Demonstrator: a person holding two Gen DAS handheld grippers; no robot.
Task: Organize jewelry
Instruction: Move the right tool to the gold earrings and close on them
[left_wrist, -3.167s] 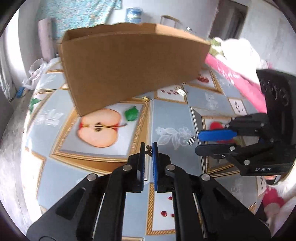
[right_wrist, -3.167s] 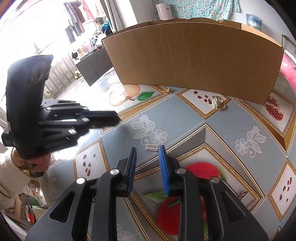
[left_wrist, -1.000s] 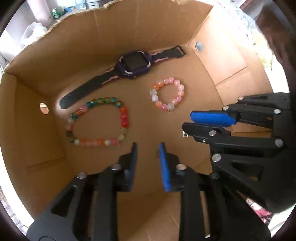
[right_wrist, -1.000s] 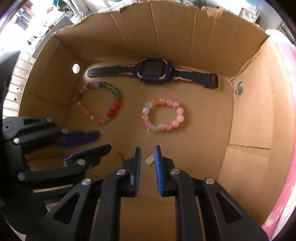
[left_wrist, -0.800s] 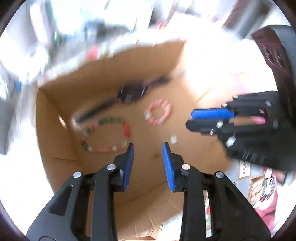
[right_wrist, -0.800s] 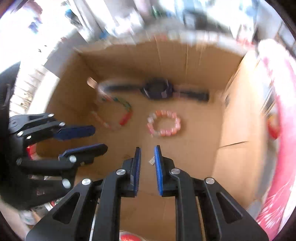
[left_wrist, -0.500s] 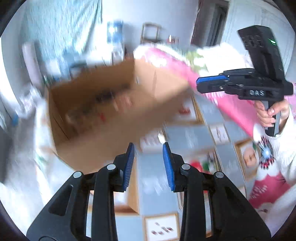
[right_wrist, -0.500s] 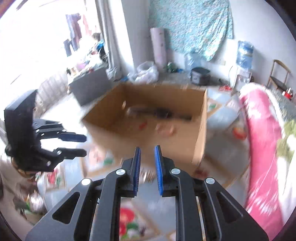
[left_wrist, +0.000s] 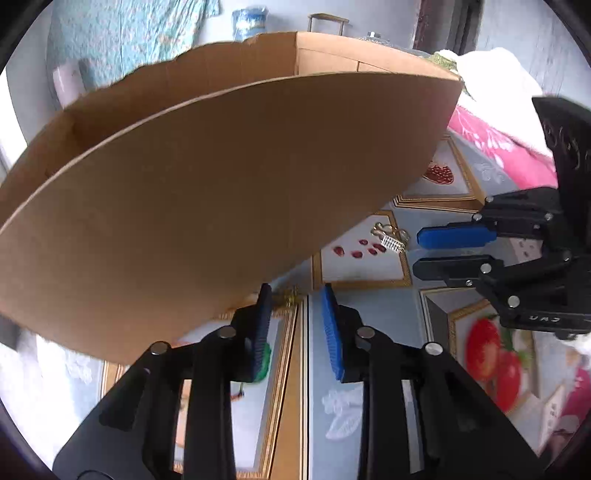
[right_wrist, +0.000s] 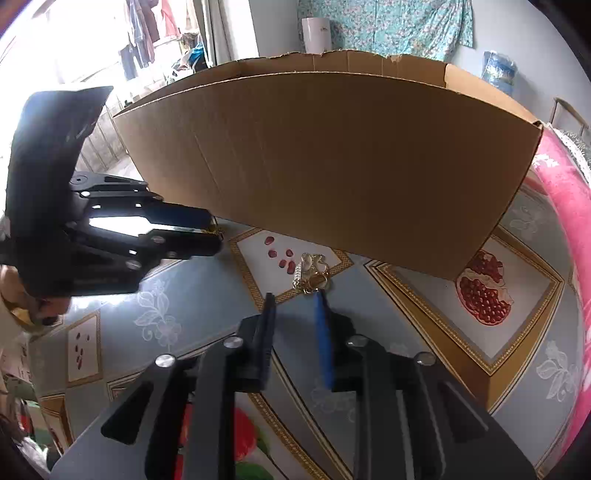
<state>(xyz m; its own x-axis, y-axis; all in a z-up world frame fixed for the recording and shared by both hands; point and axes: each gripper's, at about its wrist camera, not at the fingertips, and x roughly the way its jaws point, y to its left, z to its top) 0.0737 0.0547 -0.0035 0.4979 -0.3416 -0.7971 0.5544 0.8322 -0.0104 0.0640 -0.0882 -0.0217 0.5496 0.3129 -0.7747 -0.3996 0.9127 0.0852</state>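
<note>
Hovering low over the fruit-patterned tablecloth (right_wrist: 207, 332), both hand-held grippers have come back down beside the cardboard box (right_wrist: 332, 158) after a trip over its open top a second ago, when each let go a small piece inside. That drop looks done; the next pieces wait outside the box.

The left gripper (left_wrist: 295, 299) stands with its blue pads spread and nothing between them, nosed up to the box's near wall, where a small gold trinket (left_wrist: 290, 293) lies at the foot of the cardboard just ahead of the tips. The right gripper (right_wrist: 293, 295) is likewise parted and empty, its tips just short of a cluster of gold and rhinestone earrings (right_wrist: 312, 271) lying on a pomegranate-seed panel of the cloth, near the box's front wall.

Seen from the left wrist, the cluster (left_wrist: 391, 238) sits between the box and the right gripper (left_wrist: 432, 251), a spacing the right camera cannot judge head-on. Only the right wrist view shows the left gripper (right_wrist: 216, 236) from the side, with a glint of gold at its tips. Neither camera sees into the box now, so the watch and bead bracelets laid there earlier are hidden.
</note>
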